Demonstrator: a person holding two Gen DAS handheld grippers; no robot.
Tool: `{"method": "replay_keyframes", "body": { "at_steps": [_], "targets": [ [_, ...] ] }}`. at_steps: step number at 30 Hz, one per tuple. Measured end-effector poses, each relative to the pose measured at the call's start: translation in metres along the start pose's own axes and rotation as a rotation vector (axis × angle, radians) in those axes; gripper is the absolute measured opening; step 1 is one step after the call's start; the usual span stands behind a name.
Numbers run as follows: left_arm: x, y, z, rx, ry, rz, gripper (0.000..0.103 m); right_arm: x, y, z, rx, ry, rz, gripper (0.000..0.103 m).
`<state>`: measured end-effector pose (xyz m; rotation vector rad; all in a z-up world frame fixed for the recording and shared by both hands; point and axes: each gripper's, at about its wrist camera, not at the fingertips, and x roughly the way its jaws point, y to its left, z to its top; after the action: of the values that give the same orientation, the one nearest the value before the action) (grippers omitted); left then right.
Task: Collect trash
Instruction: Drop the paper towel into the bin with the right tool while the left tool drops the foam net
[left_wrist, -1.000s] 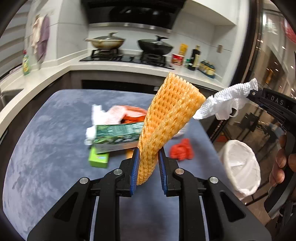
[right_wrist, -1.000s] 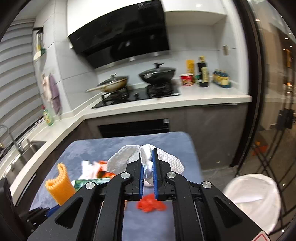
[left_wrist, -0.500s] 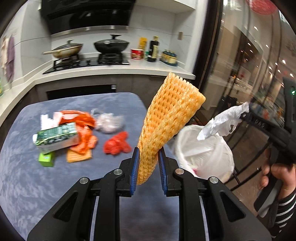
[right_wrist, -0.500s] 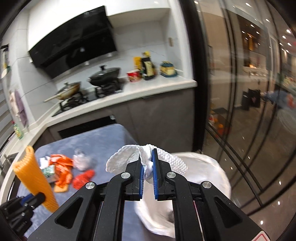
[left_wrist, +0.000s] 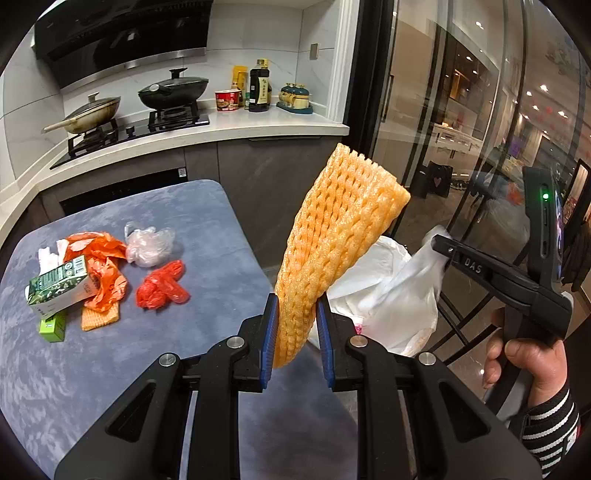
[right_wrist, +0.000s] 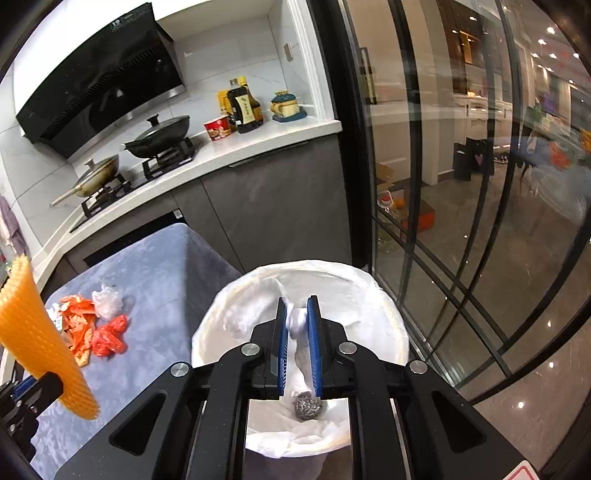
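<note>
My left gripper (left_wrist: 295, 306) is shut on an orange foam fruit net (left_wrist: 343, 229) that stands upright over the table's right edge, beside the white-lined trash bin (left_wrist: 388, 258). In the right wrist view the same net (right_wrist: 33, 332) shows at far left. My right gripper (right_wrist: 297, 306) hangs over the bin's mouth (right_wrist: 369, 288). Its jaws are opening, and a white paper towel (right_wrist: 297, 325) sits loose and blurred between the pads, slipping down. From the left wrist view the towel (left_wrist: 417, 273) streaks from the right gripper (left_wrist: 437, 240) toward the liner. A steel scourer (right_wrist: 308, 406) lies in the bin.
On the blue-grey table (left_wrist: 110, 387) lie a red plastic scrap (left_wrist: 162, 286), an orange bag (left_wrist: 103, 258), a clear bag (left_wrist: 147, 247), a green carton (left_wrist: 55, 288), a small green box (left_wrist: 51, 328) and an orange foam piece (left_wrist: 99, 317). Glass doors stand right of the bin, a stove counter behind.
Both grippers swung right from over the table to the bin. The right one came down over the bin's mouth and its pads parted around the paper towel. The left grip is unchanged.
</note>
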<state>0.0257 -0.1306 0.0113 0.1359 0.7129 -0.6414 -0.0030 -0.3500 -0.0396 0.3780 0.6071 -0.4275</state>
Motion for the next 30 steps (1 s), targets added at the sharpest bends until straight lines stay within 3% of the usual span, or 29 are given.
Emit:
{"method": "replay_keyframes", "body": {
  "at_steps": [5,24,30],
  "targets": [
    [0.005,-0.01,0.0,0.012,0.007,0.002,0.02,-0.002,-0.008,0.003,0.01,-0.011,-0.005,0.023],
    [0.068,-0.07,0.022,0.079,0.076,-0.059,0.022,-0.042,-0.031,-0.004,0.062,-0.083,0.01,0.033],
    [0.085,-0.085,0.028,0.086,0.088,-0.064,0.033,-0.043,-0.039,-0.009,0.08,-0.074,0.001,0.033]
  ]
}}
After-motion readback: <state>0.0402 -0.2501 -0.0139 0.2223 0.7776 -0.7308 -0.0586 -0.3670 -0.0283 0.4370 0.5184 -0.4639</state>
